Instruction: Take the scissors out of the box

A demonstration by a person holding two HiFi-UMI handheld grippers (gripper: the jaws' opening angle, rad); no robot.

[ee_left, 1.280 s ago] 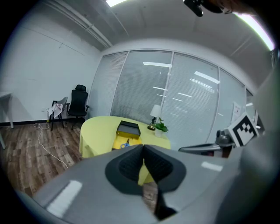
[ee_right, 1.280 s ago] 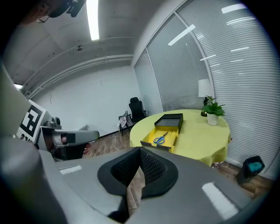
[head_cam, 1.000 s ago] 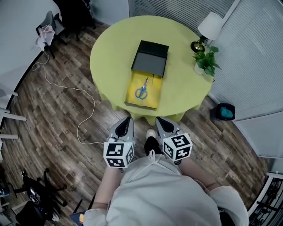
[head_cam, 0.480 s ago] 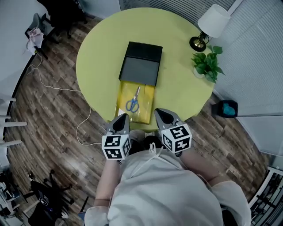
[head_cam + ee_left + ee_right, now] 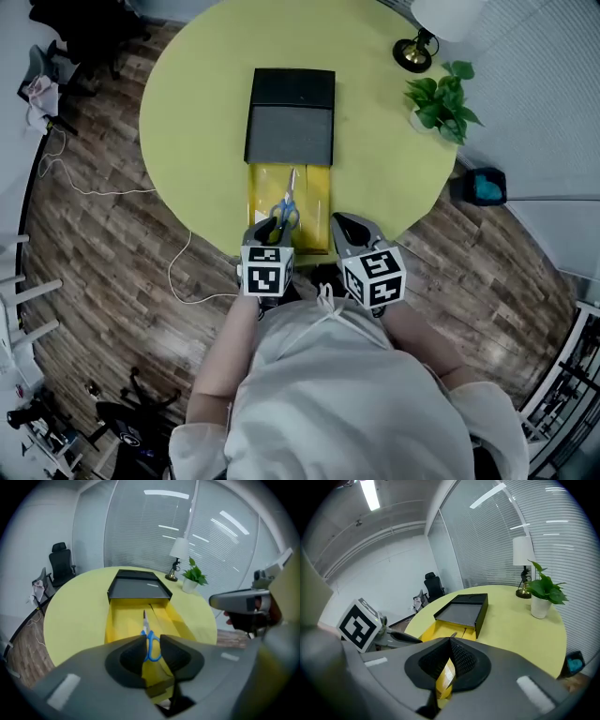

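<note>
**A:** Where are the scissors (image 5: pixel 287 202) lying?

**B:** They are lying flat in the box's yellow tray (image 5: pixel 317 192), which is sticking out of the black sleeve (image 5: pixel 291 117) on the round yellow-green table (image 5: pixel 192 122). Their long axis is running along the tray, with the blades pointing away toward the sleeve and the blue handles facing the person.

**A:** Which gripper is sitting nearer?

**B:** The left gripper (image 5: pixel 267 228). It is hovering just over the handle end and its jaws are opening. The handles are showing in the gap, but the pads are not pressing on them.

**A:** And the other?

**B:** The right gripper (image 5: pixel 345 225) is waiting by the tray's near right corner with its jaws together, holding nothing.
</note>
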